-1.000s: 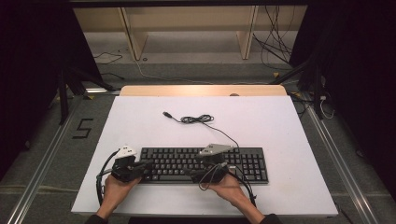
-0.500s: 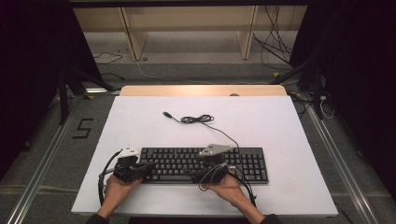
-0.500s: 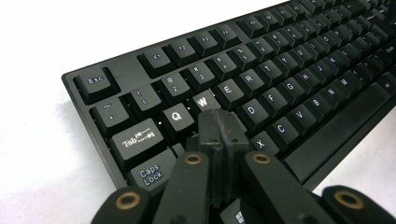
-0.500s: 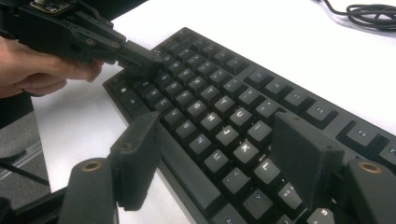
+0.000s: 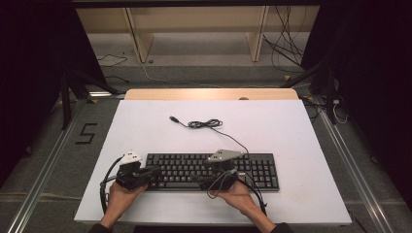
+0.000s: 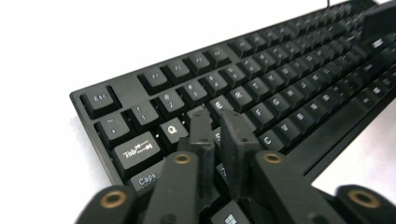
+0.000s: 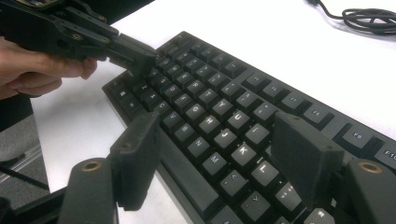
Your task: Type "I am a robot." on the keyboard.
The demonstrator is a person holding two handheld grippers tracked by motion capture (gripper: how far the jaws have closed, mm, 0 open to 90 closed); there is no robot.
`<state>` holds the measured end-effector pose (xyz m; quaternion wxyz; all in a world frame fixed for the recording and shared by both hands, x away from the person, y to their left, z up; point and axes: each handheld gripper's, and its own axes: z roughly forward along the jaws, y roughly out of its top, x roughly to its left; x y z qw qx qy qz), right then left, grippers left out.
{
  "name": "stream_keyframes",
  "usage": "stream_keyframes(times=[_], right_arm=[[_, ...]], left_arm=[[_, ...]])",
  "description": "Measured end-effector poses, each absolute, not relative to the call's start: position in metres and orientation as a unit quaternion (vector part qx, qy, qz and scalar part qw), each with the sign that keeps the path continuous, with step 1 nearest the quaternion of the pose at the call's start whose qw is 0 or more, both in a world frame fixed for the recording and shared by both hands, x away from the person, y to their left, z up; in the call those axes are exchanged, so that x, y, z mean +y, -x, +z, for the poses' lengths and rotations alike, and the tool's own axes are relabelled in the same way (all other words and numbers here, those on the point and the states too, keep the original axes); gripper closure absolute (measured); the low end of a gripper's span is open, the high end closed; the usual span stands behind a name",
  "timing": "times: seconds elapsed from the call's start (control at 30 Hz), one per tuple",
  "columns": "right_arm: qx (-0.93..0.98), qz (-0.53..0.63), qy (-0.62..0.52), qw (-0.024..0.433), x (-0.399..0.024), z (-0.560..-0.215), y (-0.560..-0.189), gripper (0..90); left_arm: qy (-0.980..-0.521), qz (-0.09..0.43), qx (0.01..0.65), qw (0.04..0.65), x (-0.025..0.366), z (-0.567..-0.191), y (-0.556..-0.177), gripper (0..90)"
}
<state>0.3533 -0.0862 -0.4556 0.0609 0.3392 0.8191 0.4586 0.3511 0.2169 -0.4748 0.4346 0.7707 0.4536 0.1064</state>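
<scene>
Both grippers sit over the black keyboard [image 5: 212, 171], which lies flat at the near edge of the white table [image 5: 301, 141], long side across the person's front. Left gripper [image 6: 219, 122]: jaws nearly together, a narrow slit between the tips, and they have just been opening slightly; nothing is held between them. The tips hover at or just above the upper-left letter keys, near the Q key [image 6: 172, 128]; contact cannot be settled from the left gripper view. Right gripper [image 7: 219, 158]: jaws spread wide, nothing between the pads, poised over the right-hand letter block around the K key [image 7: 243, 150]. In the high view the left gripper [image 5: 145, 172] is at the keyboard's left end and the right gripper [image 5: 214, 180] near its middle, each in one hand. Judgement: the step in hand is pressing keys, with the left tips used as a single poking point; the key press looks either just finished or about to begin. Next move calls for a short, straight dip of the left tips onto one keycap, jaws kept near-closed so they do not straddle two keys, light force only. Farther out: the keyboard's cable [image 5: 206, 124] lies loosely coiled on the table beyond the keyboard, its plug end [image 5: 173, 118] free and well apart from both grippers. Beyond the table, wooden shelving [image 5: 194, 29].
</scene>
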Motion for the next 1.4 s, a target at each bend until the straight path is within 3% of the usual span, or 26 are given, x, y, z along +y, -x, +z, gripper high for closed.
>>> stream_keyframes(times=[0.47, 0.8, 1.4], right_arm=[[0.819, 0.458, -0.339, 0.06, -0.085, -0.456, -0.353, 35.7], [0.82, 0.455, -0.342, 0.063, -0.085, -0.457, -0.355, 43.2], [0.824, 0.448, -0.343, 0.06, -0.082, -0.46, -0.359, 74.1]], left_arm=[[-0.753, 0.108, 0.453, 0.464, 0.223, -0.467, -0.343, 64.2], [-0.744, 0.103, 0.459, 0.475, 0.225, -0.465, -0.34, 49.9], [-0.737, 0.101, 0.451, 0.493, 0.225, -0.463, -0.337, 36.5]])
